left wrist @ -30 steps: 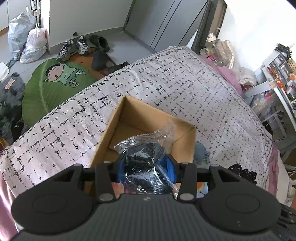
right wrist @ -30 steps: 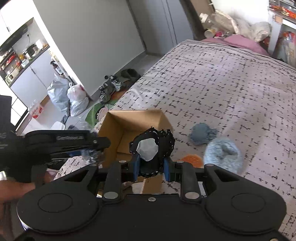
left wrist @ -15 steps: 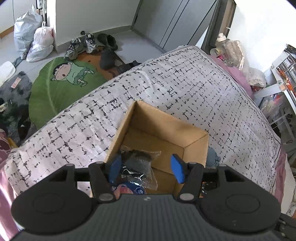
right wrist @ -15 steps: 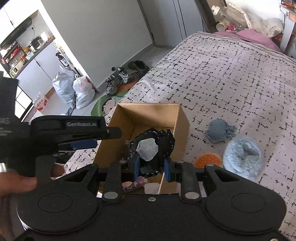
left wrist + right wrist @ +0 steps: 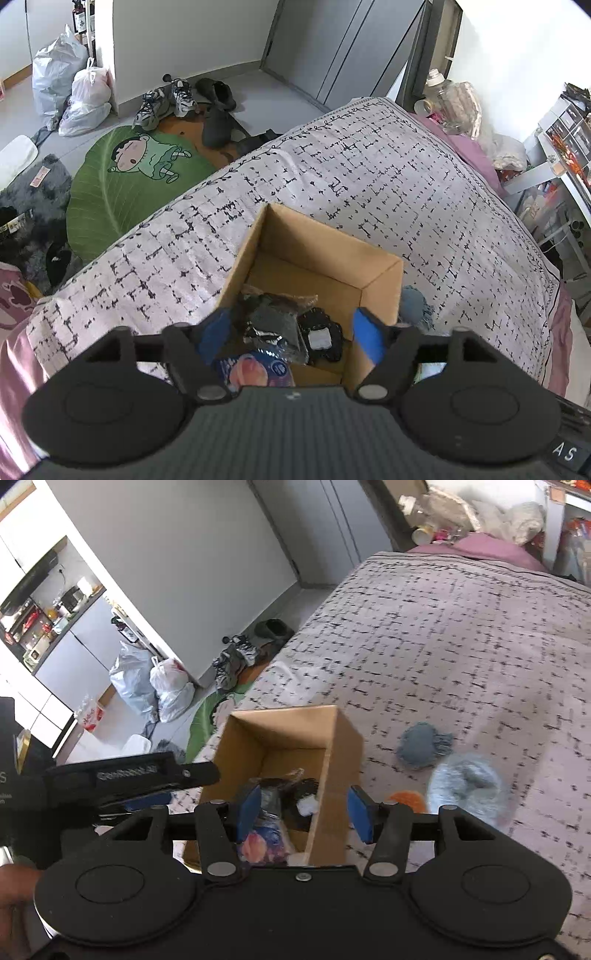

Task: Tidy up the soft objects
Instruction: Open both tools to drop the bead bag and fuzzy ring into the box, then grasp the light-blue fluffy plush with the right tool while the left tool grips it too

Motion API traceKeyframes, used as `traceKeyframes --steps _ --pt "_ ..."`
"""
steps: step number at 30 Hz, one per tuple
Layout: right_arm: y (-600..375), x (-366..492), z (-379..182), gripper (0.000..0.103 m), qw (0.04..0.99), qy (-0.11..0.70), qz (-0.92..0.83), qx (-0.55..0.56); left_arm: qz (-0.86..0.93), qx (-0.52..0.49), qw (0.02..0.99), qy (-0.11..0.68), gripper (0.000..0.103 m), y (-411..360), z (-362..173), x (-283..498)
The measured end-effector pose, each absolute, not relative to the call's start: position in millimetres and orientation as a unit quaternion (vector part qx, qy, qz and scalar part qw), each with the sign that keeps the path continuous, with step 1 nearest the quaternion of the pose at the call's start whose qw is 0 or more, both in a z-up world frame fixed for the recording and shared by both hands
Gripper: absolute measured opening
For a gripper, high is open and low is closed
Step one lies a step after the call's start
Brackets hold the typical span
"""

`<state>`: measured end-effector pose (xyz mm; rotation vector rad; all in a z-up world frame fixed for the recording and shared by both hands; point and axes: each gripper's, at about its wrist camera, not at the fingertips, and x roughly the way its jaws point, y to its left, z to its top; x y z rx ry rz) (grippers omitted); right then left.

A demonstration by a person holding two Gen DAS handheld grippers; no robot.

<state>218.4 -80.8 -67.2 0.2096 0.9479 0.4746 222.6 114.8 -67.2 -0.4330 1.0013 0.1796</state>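
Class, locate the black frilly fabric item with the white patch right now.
In the left wrist view, the black frilly fabric item lies inside the brown cardboard box, at its right side, beside the clear plastic-wrapped dark bundle.

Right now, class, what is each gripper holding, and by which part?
Nothing. The left gripper and right gripper are both open and empty above the brown cardboard box; the black lace-edged pouch lies inside.

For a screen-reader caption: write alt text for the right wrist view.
The open right gripper hovers over a cardboard box on a patterned bedspread, with a black fuzzy item and bagged items lying inside the box. Right of the box lie two blue fluffy pieces and an orange one; the left gripper reaches in from the left.
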Motion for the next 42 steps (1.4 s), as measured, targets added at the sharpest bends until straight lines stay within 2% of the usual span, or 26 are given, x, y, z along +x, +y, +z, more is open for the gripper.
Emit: traceKeyframes --steps 4,6,10,12,19,38,42 --pt "-95 209 -68 0.070 0.866 0.444 0.212 0.089 0.078 -0.203 0.849 0.482 0.080 104 -66 219" --pt "-100 204 -67 0.075 0.868 0.441 0.211 0.081 0.078 -0.197 0.850 0.482 0.086 97 -64 216" --pt "-114 196 -65 0.087 0.874 0.431 0.208 0.082 0.070 -0.186 0.856 0.478 0.090 83 -60 210" --pt "-121 194 -65 0.090 0.877 0.426 0.205 0.083 0.068 -0.173 0.862 0.471 0.096 75 -58 208" --pt "-144 187 -66 0.096 0.884 0.413 0.198 0.089 0.055 -0.166 0.870 0.461 0.103 58 -53 200" --pt "-211 183 -73 0.096 0.893 0.398 0.154 0.145 0.036 -0.154 0.874 0.459 0.103 5 -52 196" --pt "-232 188 -80 0.087 0.880 0.407 0.151 0.194 0.039 -0.149 0.874 0.462 0.103 -8 -51 199"
